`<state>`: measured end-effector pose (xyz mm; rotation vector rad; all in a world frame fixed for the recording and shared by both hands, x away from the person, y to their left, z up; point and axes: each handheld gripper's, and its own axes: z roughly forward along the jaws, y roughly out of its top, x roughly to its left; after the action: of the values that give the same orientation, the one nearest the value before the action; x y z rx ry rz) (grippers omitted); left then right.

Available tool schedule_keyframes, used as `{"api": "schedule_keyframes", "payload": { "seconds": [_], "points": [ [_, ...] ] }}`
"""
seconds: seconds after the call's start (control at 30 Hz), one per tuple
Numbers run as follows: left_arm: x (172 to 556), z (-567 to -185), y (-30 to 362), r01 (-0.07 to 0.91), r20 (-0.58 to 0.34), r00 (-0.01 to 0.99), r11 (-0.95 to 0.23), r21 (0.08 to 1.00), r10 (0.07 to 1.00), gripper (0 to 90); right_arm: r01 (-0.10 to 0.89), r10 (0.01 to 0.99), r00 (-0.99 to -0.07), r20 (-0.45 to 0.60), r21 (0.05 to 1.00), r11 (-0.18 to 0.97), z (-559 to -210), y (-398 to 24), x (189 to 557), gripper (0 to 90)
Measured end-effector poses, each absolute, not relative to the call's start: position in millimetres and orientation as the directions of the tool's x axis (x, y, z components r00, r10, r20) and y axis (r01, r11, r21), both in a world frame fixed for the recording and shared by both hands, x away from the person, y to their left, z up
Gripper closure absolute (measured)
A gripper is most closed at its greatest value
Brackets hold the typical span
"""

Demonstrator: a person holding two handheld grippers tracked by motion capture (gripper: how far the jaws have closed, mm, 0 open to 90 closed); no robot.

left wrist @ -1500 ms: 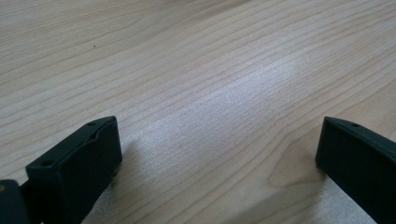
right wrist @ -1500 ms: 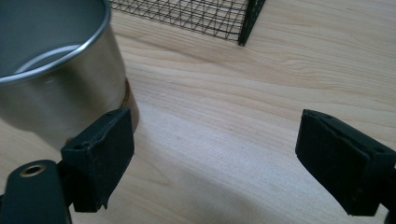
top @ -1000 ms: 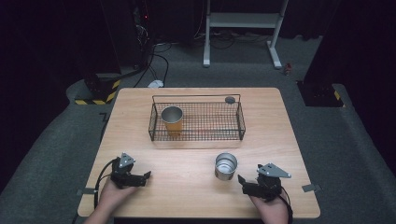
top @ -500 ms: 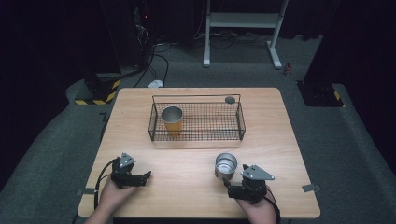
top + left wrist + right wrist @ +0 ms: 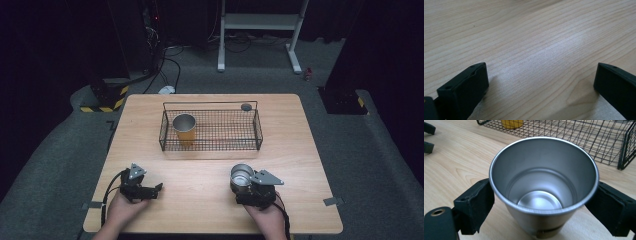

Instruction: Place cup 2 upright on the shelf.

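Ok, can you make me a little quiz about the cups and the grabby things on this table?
1. True or false: the steel cup stands between the jaws of the right gripper.
2. What is inside the wire basket? A) yellow cup B) spoon C) ball
3. Fill in: the left gripper has its jaws ____ over bare table.

Key: 1 true; 2 A; 3 open.
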<state>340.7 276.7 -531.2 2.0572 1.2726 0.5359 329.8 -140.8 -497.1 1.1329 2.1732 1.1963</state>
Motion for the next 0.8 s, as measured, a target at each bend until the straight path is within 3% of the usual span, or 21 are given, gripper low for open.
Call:
{"api": "schedule_keyframes", "payload": {
  "seconds": [0.8],
  "points": [
    [340.3,-531.3,276.0,0.630,0.000,0.439,-0.308,0.713,0.899,0.2,0.439,0.817,-0.577,0.007,0.846,0.303,-494.8,-135.2,335.5,17.7]
  ]
}}
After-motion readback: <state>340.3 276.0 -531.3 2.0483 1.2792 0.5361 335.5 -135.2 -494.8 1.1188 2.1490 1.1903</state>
